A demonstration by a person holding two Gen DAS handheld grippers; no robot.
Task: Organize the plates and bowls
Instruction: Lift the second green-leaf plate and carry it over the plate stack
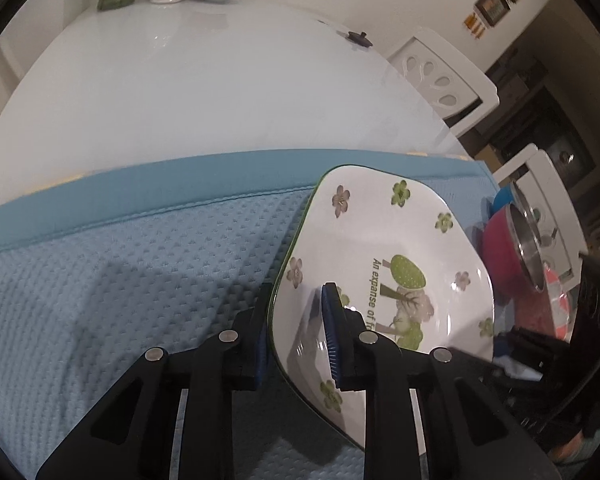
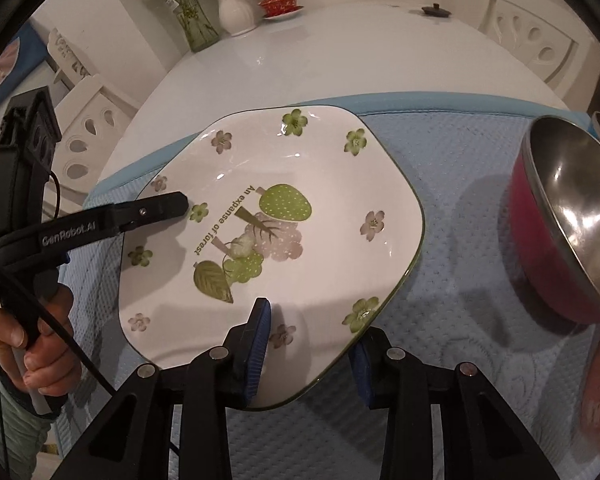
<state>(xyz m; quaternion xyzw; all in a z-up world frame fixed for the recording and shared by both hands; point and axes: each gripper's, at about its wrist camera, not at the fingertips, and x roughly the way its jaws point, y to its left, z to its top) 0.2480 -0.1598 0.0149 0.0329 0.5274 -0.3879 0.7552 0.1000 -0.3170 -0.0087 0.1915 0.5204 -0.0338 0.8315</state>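
A white plate (image 1: 380, 240) (image 2: 300, 160) with rounded corners, green and pink flowers and a tree print lies over the blue mat (image 1: 120, 280) (image 2: 460, 184). My left gripper (image 1: 296, 336) is shut on the plate's left rim, one pad on top and one beneath. In the right wrist view its upper finger (image 2: 168, 204) lies on the plate. My right gripper (image 2: 310, 356) clamps the near rim, its left pad on the plate's face and its right pad under the edge. A steel bowl with a pink outside (image 2: 572, 216) (image 1: 504, 248) stands tilted to the plate's right.
The mat covers the near part of a glossy white table (image 1: 220, 80) (image 2: 360, 52). At the far end stand a glass vase with flowers (image 2: 196, 12), a white vase (image 2: 236, 12) and a red lidded cup (image 2: 278, 0). White chairs (image 1: 444, 76) flank the table. A hand (image 2: 20, 340) holds the left gripper.
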